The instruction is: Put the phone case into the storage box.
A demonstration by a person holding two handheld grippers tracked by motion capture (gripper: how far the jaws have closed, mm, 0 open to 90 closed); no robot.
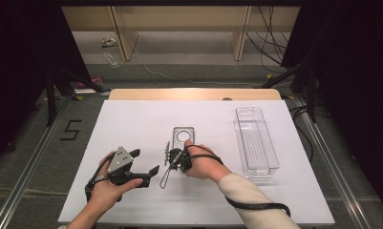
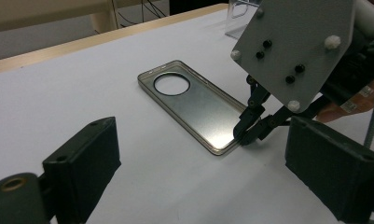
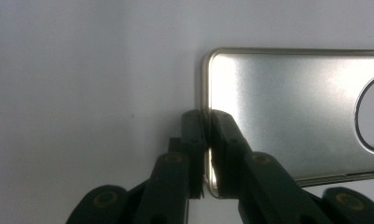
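Tongs: right point(image 3: 206, 140) clenched on phone case point(image 3: 287, 116) near edge | left point(image 2: 198, 182) released | case unlifted from surface point(image 1: 146, 119).

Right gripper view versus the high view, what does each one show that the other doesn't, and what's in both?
The right gripper view alone shows up close how the right gripper is shut on the phone case: one jaw outside the short-end rim, the other inside. The high view alone takes in the left gripper, open and apart from the case, the clear plastic tray at the right, both forearms and the floor beyond the table. Both show the metallic case with its round cutout lying on the white tabletop, and the right gripper at its near end.
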